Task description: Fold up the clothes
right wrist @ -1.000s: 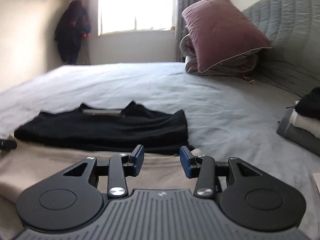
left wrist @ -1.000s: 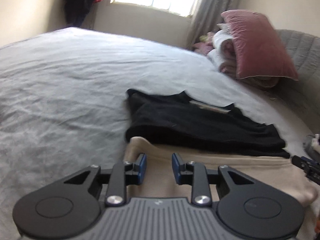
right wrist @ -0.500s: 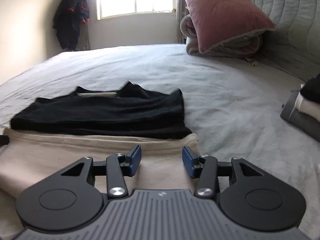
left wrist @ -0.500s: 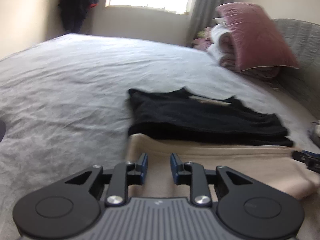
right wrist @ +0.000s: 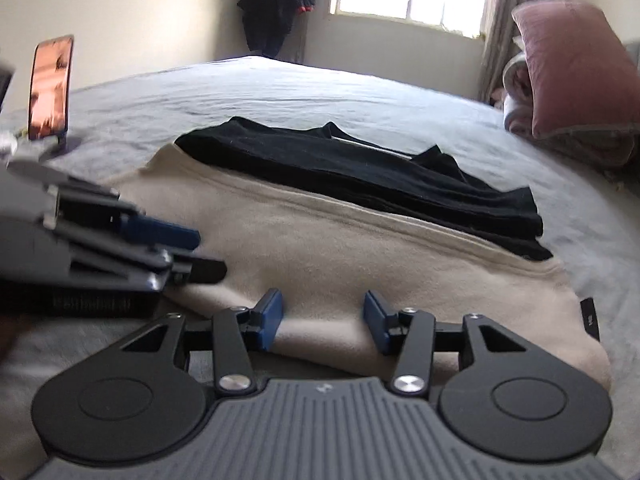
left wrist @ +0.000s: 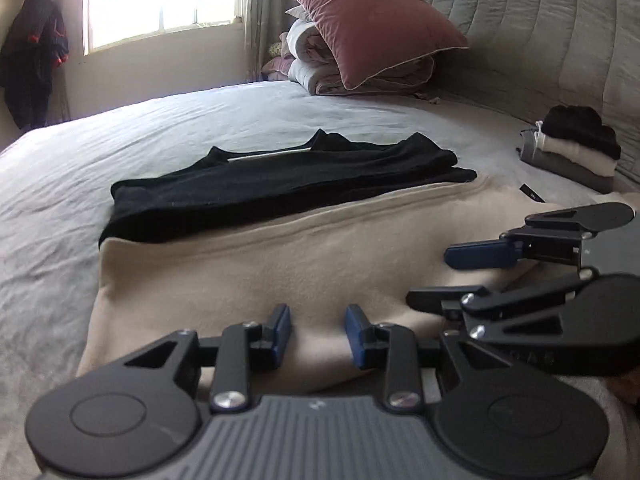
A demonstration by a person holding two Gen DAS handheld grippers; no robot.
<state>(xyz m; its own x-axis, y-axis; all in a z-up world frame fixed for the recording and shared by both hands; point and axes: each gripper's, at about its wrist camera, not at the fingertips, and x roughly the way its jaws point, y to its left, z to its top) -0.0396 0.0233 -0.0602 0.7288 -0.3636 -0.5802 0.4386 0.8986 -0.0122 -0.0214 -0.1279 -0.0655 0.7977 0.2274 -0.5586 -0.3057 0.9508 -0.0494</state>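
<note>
While both my grippers hover close together at the near edge of the beige garment on the grey bed, my left gripper is opening and my right gripper stands apart, both empty, likely ready to pinch that fold; a folded black top overlaps its far edge.

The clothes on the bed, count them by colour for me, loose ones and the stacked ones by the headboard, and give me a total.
Black: 2, the black top lying flat and the black piece on top of the stack.
Beige: 1, the beige garment nearest the camera.
White: 1, the white piece in the stack.
Grey: 1, the grey piece at the bottom of the stack.
Total: 5
</note>
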